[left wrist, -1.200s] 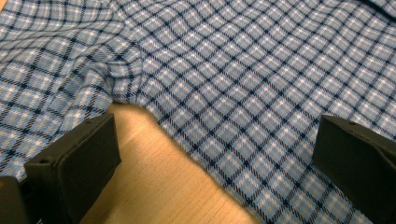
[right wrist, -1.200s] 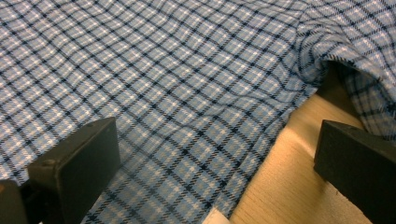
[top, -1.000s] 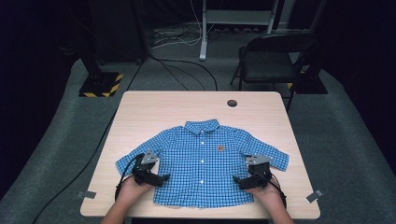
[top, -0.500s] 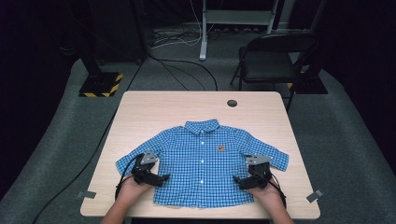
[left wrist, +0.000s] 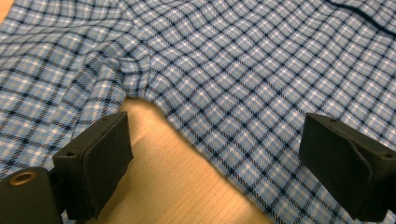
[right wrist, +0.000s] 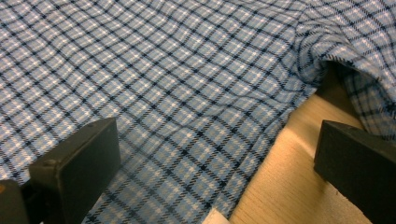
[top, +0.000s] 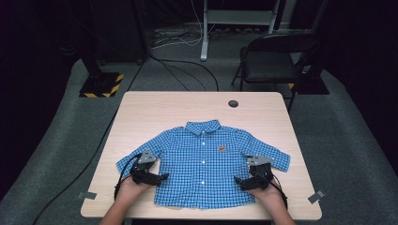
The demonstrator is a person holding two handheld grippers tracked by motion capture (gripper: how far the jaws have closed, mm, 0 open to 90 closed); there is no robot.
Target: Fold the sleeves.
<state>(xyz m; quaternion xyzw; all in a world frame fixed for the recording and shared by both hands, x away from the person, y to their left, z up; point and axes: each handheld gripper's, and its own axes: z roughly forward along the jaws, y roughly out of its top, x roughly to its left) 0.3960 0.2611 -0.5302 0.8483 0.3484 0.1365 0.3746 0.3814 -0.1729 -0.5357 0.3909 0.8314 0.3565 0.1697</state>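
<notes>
Writing is nowhere legible from my seat; the only mark on the checked blue shirt (top: pixel 202 161) is a small orange-brown patch on its chest, too small to read. Compared with the pictures from a second ago, I see nothing shifted: shirt and both hands sit as they did.

The shirt lies flat, front up and buttoned, on the near half of the wooden table (top: pixel 155 110), collar toward 12 o'clock, hem toward 6. My left gripper (top: pixel 155 176) rests at the shirt's 8 o'clock, where sleeve meets side seam; its jaws are spread wide, and in the left gripper view bare wood (left wrist: pixel 177 186) shows between them under the armpit notch. My right gripper (top: pixel 243 180) sits at 4 o'clock, jaws likewise spread apart, with the side edge of the shirt (right wrist: pixel 187 116) and bare wood between them.

Hem lies near the table's 6 o'clock edge. Open tabletop runs from the collar to 12 o'clock, with a dark round hole (top: pixel 233 103) at about 1 o'clock. A chair (top: pixel 272 58) stands beyond the table.
</notes>
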